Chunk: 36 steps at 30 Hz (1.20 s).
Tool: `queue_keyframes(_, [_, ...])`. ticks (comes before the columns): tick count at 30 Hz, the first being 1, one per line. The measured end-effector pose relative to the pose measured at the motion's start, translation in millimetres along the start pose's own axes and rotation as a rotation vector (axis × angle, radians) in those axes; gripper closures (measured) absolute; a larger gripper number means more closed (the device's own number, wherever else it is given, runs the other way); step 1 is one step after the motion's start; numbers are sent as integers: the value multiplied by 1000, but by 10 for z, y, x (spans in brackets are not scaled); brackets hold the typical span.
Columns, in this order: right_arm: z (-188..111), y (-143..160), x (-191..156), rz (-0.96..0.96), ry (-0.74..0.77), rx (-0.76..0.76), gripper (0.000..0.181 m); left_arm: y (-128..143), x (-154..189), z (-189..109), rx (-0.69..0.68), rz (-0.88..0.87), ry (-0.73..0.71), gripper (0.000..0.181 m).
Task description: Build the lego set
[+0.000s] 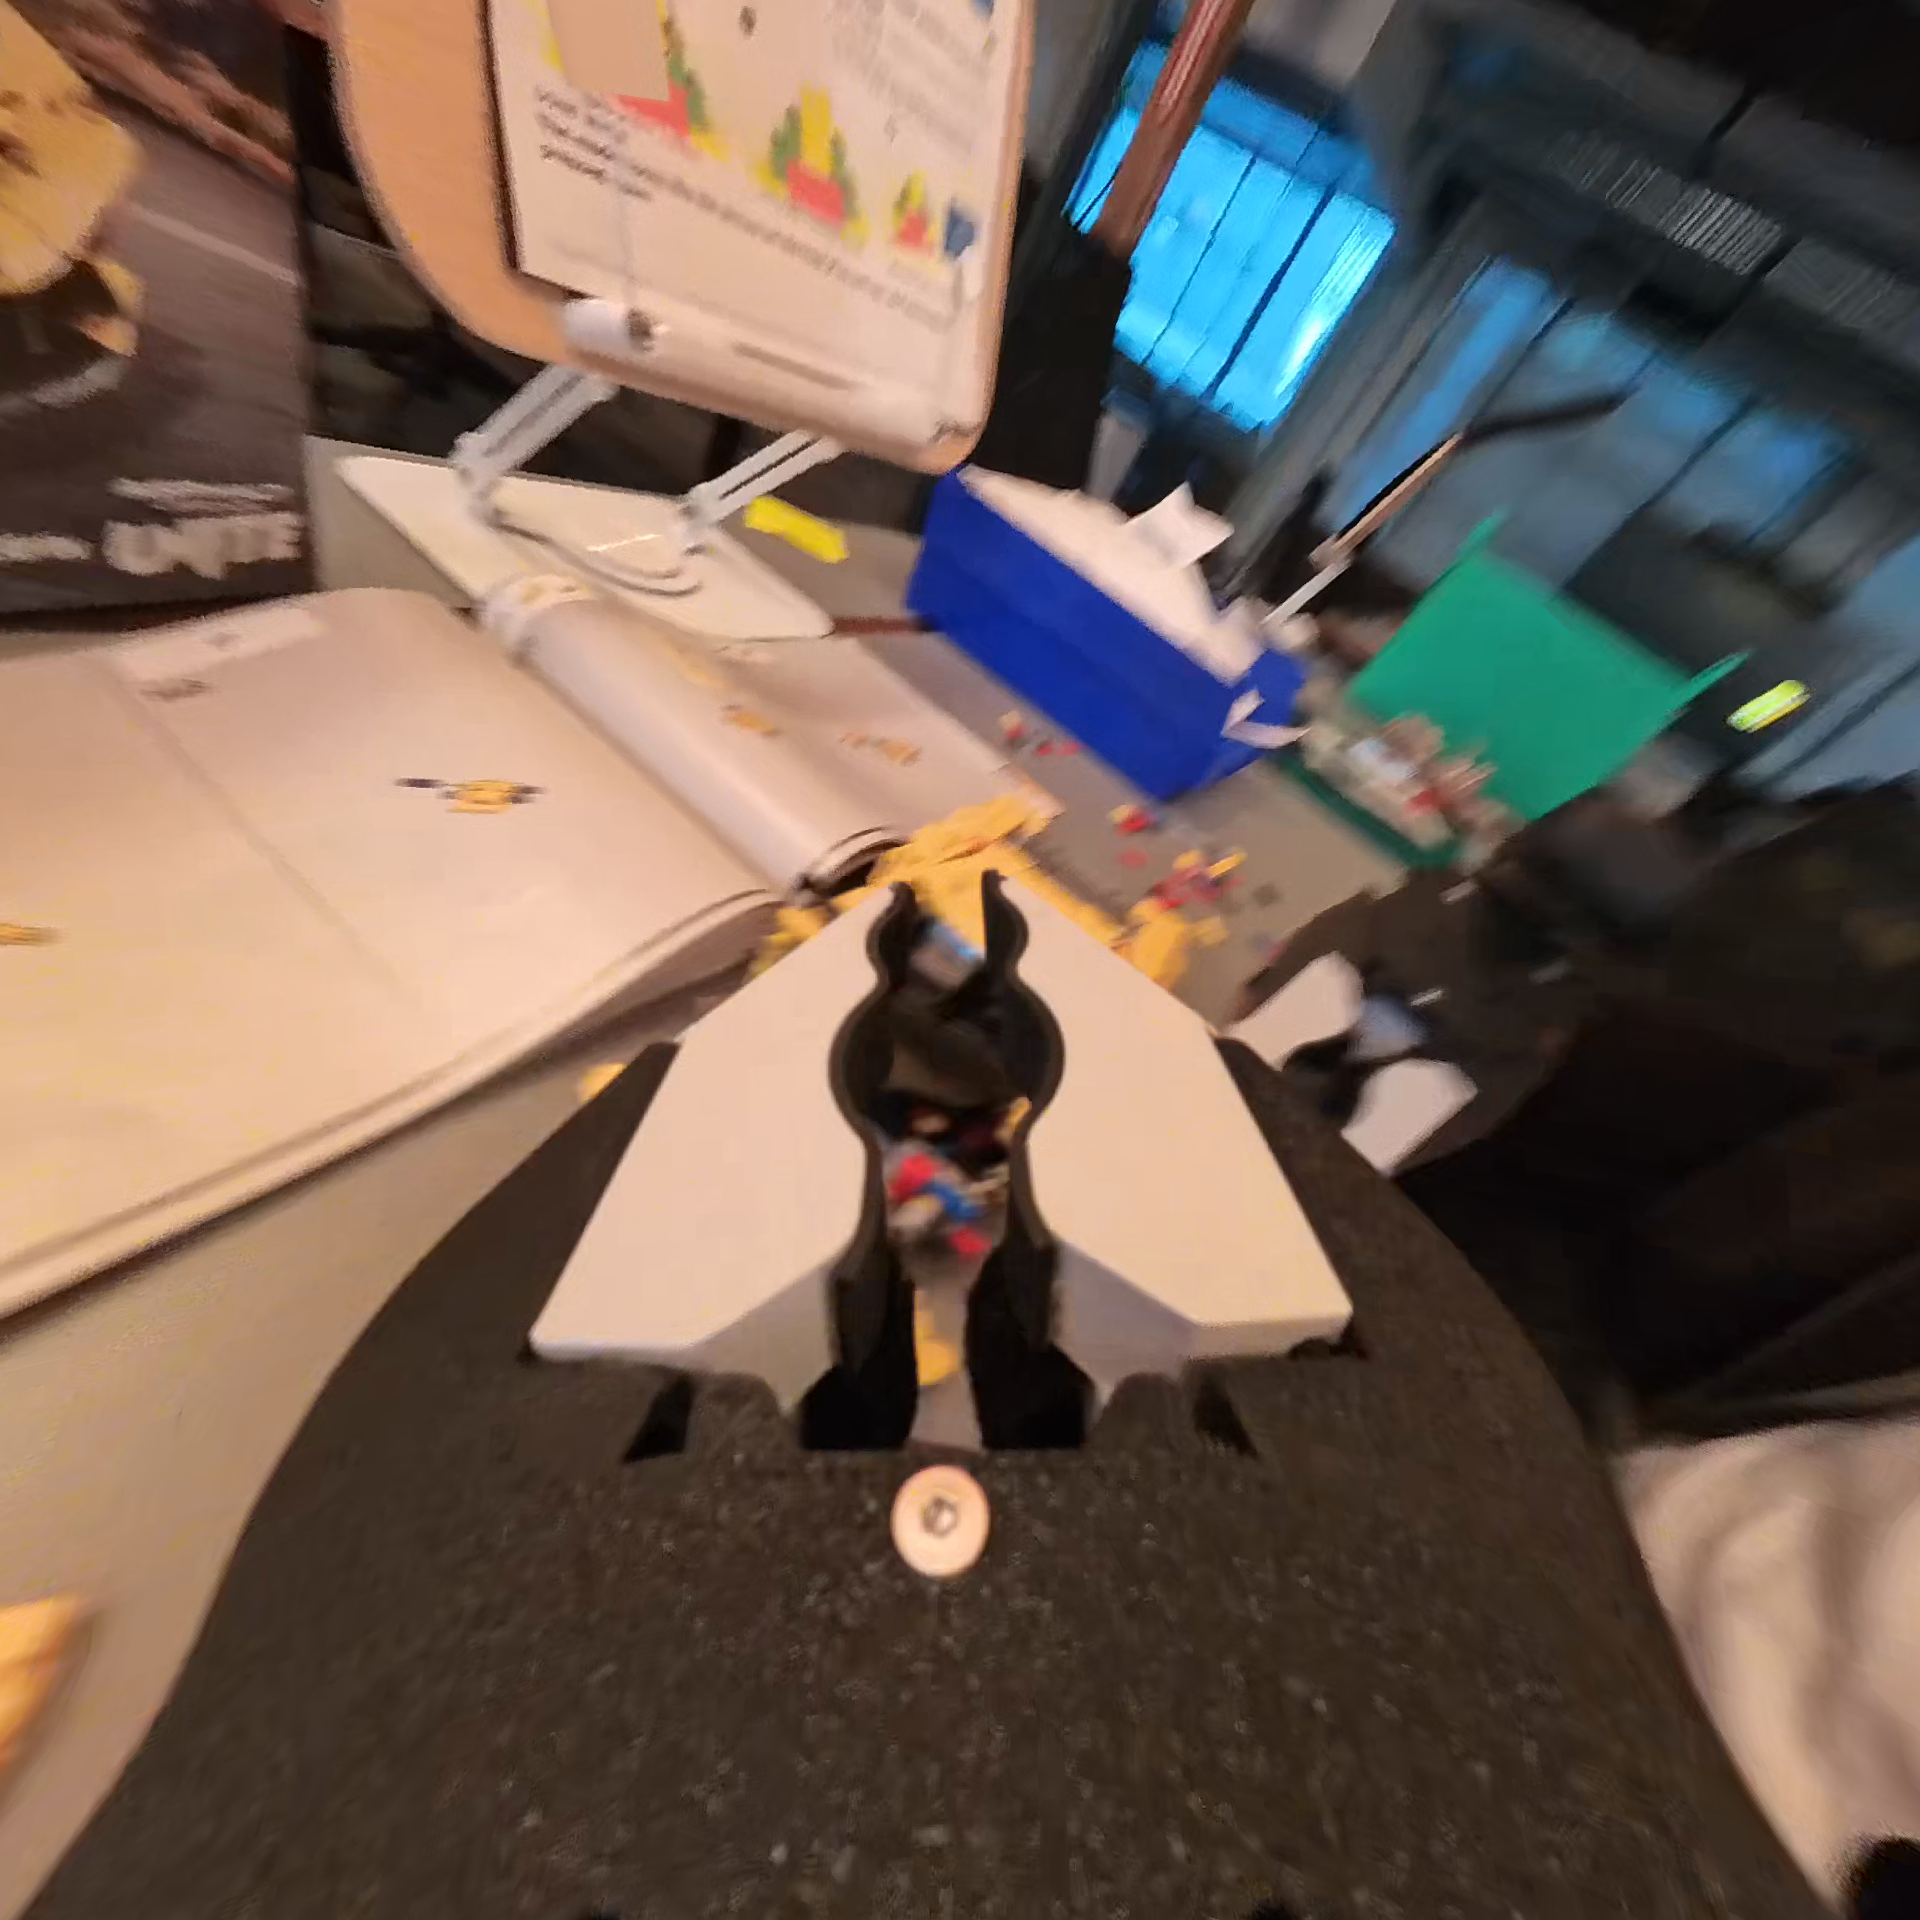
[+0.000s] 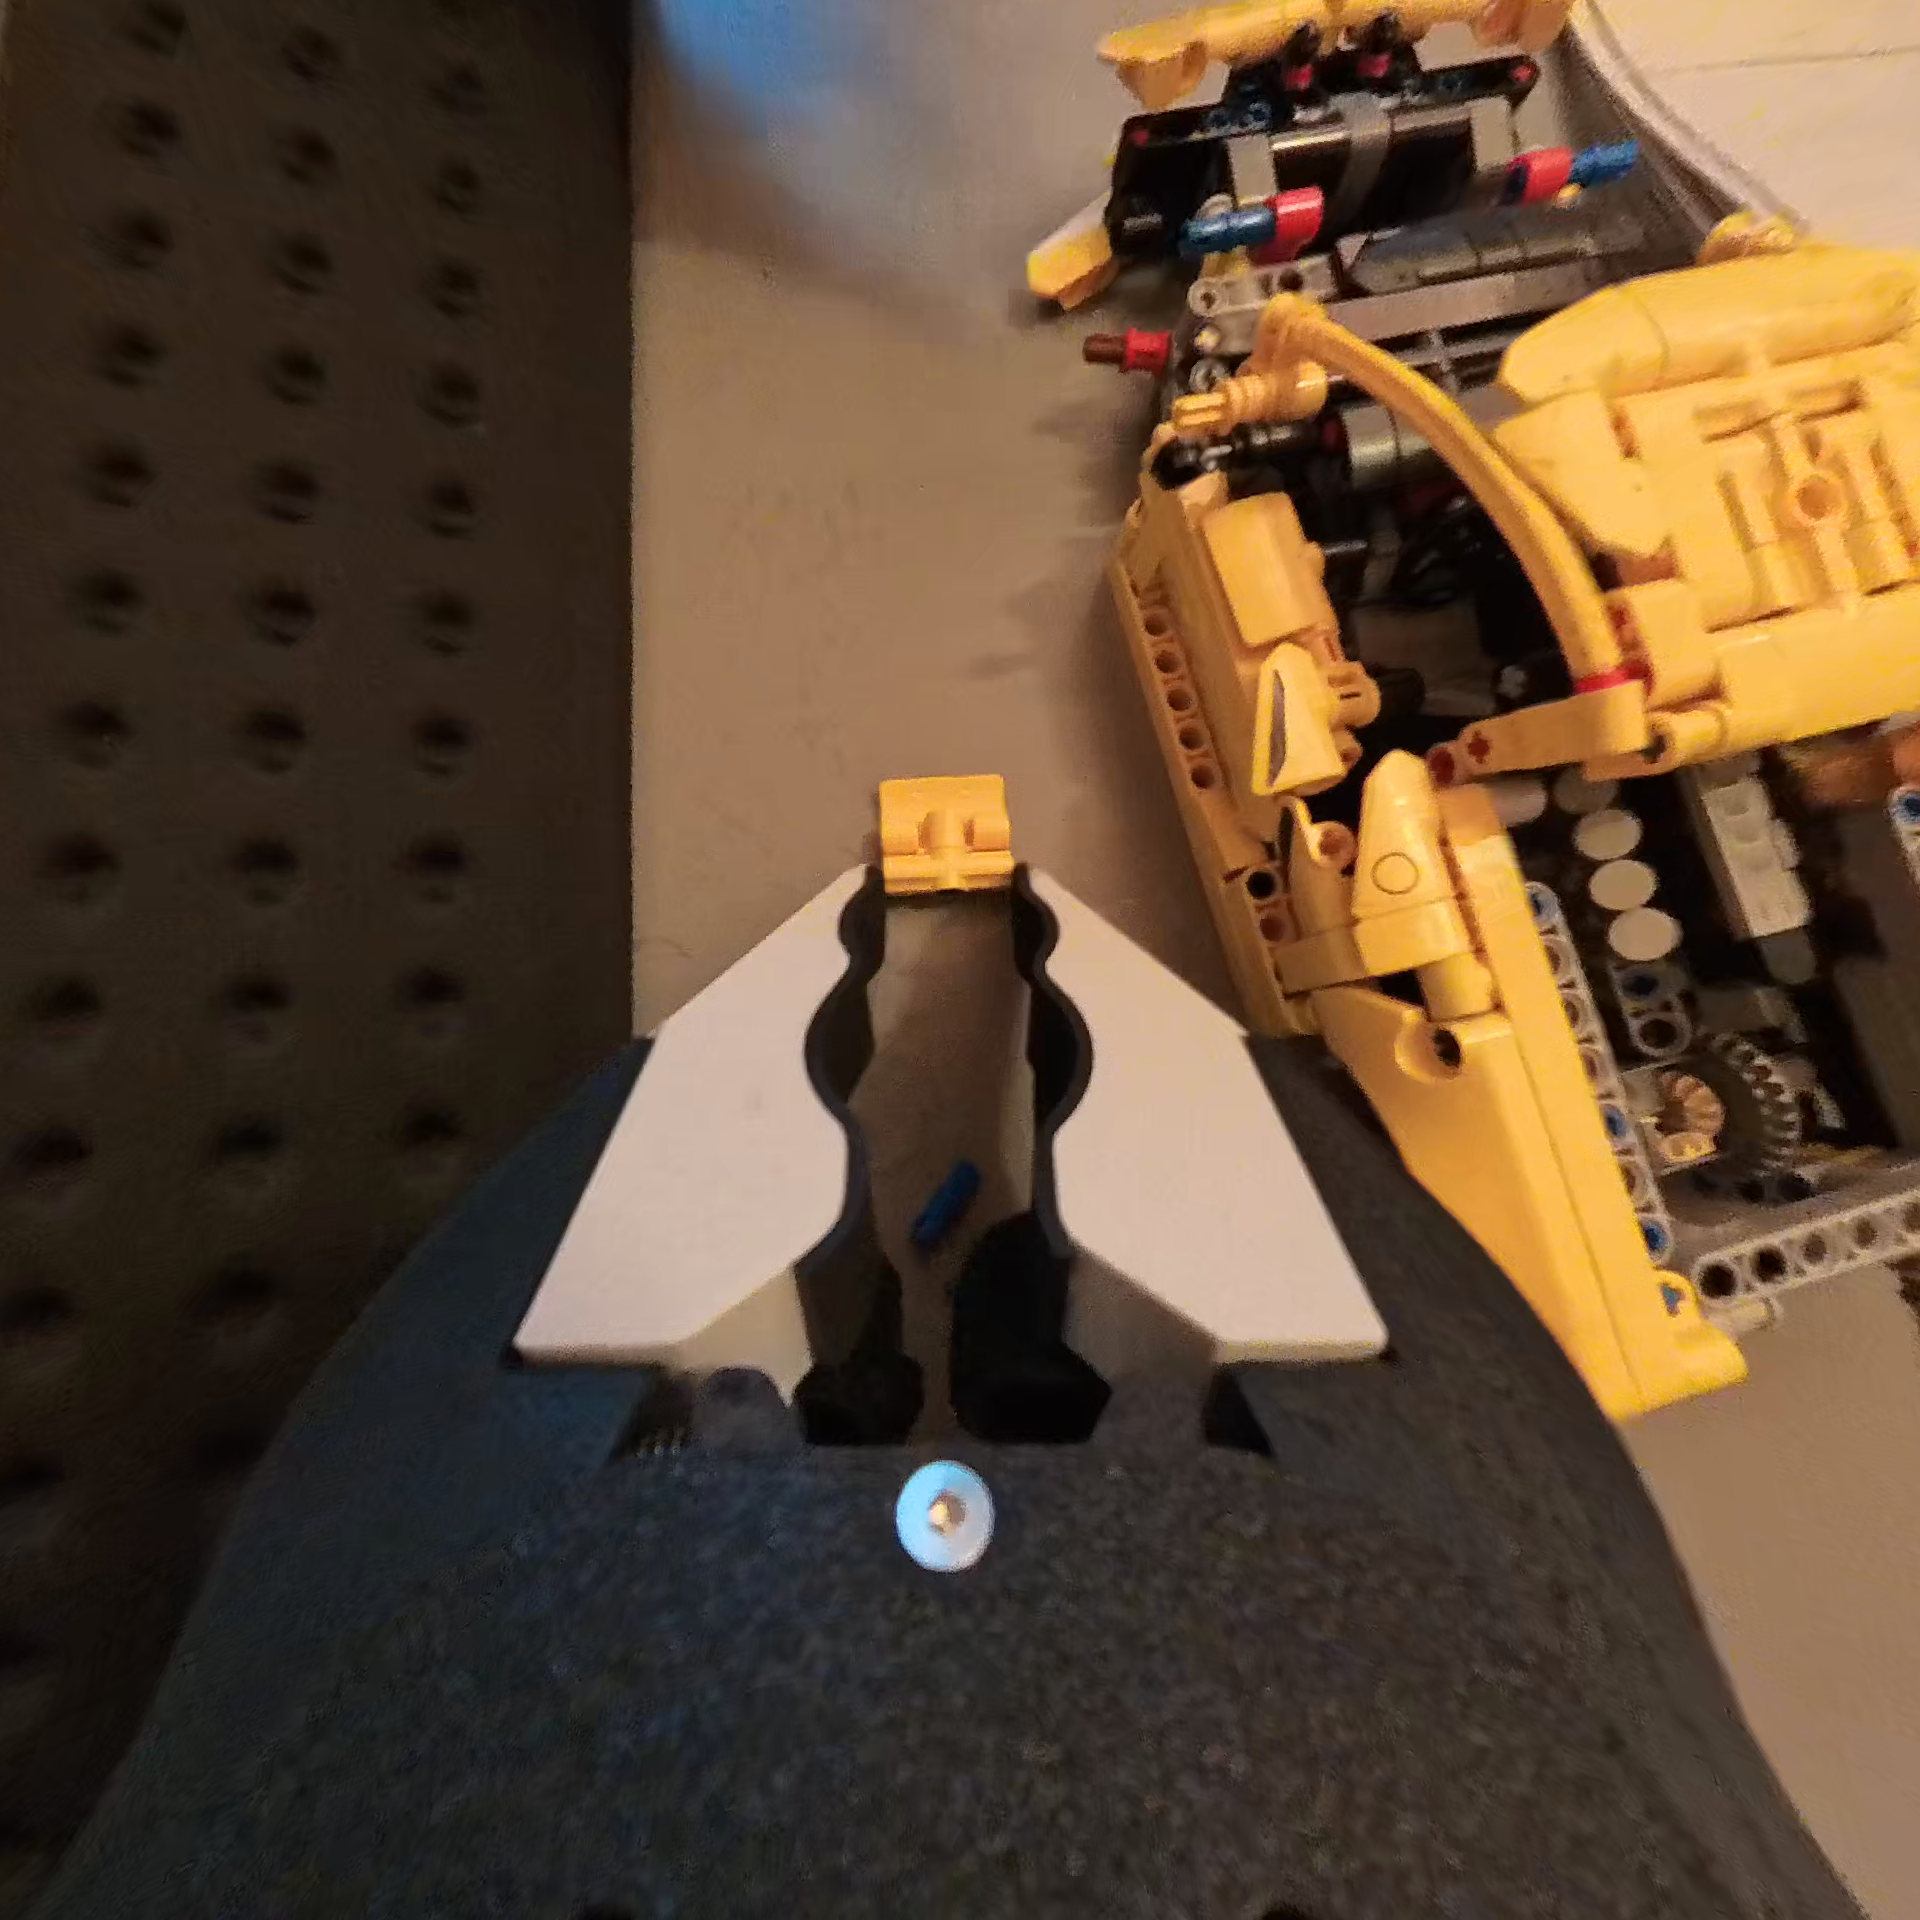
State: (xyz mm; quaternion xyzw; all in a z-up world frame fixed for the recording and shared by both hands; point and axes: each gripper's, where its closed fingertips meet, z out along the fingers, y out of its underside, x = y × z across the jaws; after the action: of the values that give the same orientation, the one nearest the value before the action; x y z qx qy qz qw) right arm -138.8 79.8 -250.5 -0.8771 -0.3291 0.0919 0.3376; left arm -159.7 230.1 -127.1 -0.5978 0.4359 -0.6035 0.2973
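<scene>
Lego model [image 2: 1538, 727], a big yellow and black build with grey beams and a gear, lies on the grey desk [image 2: 831, 520] at the right side of the right wrist view. A bendy yellow hose [image 2: 1455, 457] curves over its middle. Red and blue pins stick out near the top.

The right hand-held gripper [image 2: 943, 878] is in the lower middle of that view. It pinches a small yellow lego piece [image 2: 943, 836] at its tips. The piece sticks out past the tips and sits apart from the model, to its left. A little blue pin [image 2: 945, 1203] lies on the desk and shows through the gap between the two fingers. A dark board with rows of holes [image 2: 291, 623] fills the left side.

The left wrist view is blurry. The left hand-held gripper [image 1: 943, 914] is in the lower middle, with its tips close together. Something dark sits between the fingers, but I cannot tell if it is gripped. Past the tips lie blurry yellow lego parts [image 1: 966, 831]. An open instruction book [image 1: 364, 831] lies at the left. A board on a white stand [image 1: 748, 187] hangs over it at the top. A blue tissue box [image 1: 1081, 623] sits at the upper right, with a green box [image 1: 1507, 686] beyond it. Small loose lego bits [image 1: 1195, 873] are spread on the desk near them.
</scene>
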Motion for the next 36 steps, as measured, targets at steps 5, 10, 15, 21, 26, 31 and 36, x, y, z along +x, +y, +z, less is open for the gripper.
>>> queue_keyframes(5, [-161, -366, 162, -35, 227, 134, 158, 194, 549, 69, 62, -300, 159, 163])
queue_keyframes(10, [-539, -975, 370, 83, 495, 386, 158, 315, 675, 245, 109, -310, 115, 150])
queue_keyframes(15, [-617, -1194, 451, 236, 567, 514, 159, 275, 824, 358, 180, -365, 159, 151])
queue_keyframes(21, [-583, -1186, 451, 210, 610, 485, 158, 264, 824, 381, 200, -434, 173, 173])
queue_keyframes(26, [-628, -1215, 299, 225, 494, 564, 153, 239, 933, 298, 120, -450, 349, 175])
queue_keyframes(31, [-810, -1289, -137, 4, 127, 606, 135, 220, 1245, 23, -116, -704, 760, 174])
queue_keyframes(36, [-895, -1407, -219, -252, 93, 620, 143, 309, 1454, -64, -247, -789, 916, 175])
